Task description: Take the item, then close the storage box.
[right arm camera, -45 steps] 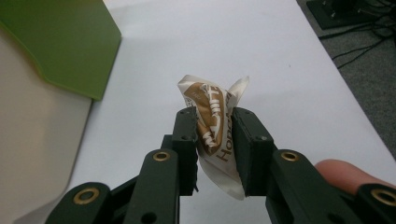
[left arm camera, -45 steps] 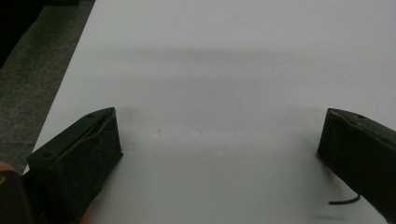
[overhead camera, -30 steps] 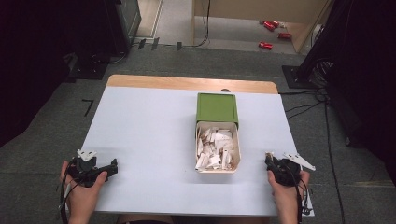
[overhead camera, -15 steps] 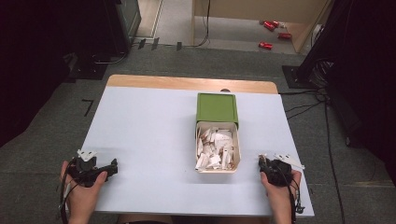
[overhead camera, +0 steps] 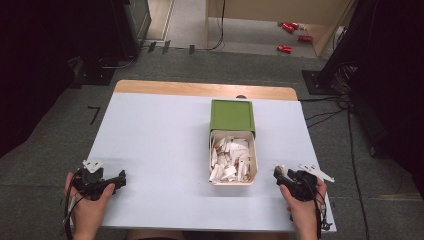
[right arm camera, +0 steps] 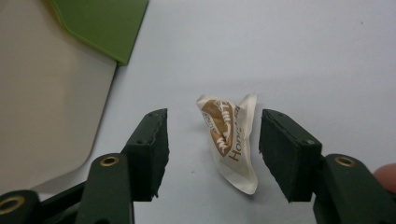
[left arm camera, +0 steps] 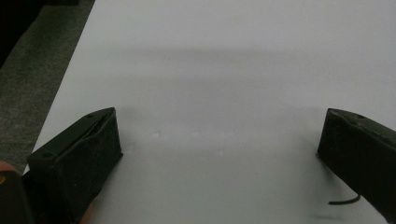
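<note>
Right up close in the right gripper view, the right gripper (right arm camera: 212, 156) has its fingers (right arm camera: 152, 149) spread, having just been opening, and a small crumpled sachet (right arm camera: 230, 140) with brown print lies on the desk (right arm camera: 280, 46) between them, not touching either pad as far as I can see. From the high view that gripper (overhead camera: 281, 172) sits at the near right corner of the desk, just beside the cream tray (overhead camera: 254, 165) full of more white sachets (overhead camera: 229, 155). Over at the near left, the left gripper (overhead camera: 119, 178) has its fingers (left arm camera: 79, 154) spread wide with just bare desk in between. Farther back, the tray slides out of a green box (overhead camera: 231, 116), and beyond the desk there's grey floor (overhead camera: 240, 60) with some red things (overhead camera: 291, 30).
</note>
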Action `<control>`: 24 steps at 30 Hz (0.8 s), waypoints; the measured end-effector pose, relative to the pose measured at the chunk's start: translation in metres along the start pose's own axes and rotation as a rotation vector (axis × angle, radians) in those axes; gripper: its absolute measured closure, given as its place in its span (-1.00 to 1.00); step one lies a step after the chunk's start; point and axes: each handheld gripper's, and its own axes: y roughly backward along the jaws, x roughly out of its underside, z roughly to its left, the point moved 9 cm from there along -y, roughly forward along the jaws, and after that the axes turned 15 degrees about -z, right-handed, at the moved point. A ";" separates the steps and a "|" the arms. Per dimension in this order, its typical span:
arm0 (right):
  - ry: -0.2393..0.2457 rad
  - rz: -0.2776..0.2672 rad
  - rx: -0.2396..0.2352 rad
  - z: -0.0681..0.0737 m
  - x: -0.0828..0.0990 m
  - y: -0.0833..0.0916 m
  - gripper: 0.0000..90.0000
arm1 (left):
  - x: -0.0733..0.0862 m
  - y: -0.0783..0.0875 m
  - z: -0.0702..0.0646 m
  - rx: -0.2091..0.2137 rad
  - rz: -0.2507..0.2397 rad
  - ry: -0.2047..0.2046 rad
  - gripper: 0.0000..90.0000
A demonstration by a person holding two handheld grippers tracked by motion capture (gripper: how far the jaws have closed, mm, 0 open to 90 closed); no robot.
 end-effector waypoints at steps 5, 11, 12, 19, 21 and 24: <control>-0.010 -0.022 -0.011 0.006 -0.009 0.007 -0.07 | 0.000 0.000 0.000 0.000 0.001 0.000 -1.00; 0.003 -0.059 -0.024 0.019 -0.022 0.019 -0.08 | 0.000 0.000 0.000 0.001 0.000 0.001 -1.00; 0.003 -0.066 -0.026 0.021 -0.024 0.020 -0.08 | 0.000 0.000 0.000 0.001 0.000 0.001 -1.00; 0.017 -0.085 -0.049 0.034 -0.030 0.026 -0.07 | 0.000 0.000 0.000 0.000 0.000 0.001 -1.00; 0.024 -0.093 -0.061 0.040 -0.033 0.028 -0.06 | 0.000 0.000 0.000 0.000 0.000 0.001 -1.00; 0.019 -0.099 -0.071 0.046 -0.036 0.031 -0.05 | 0.000 0.000 0.000 0.000 0.002 0.000 -1.00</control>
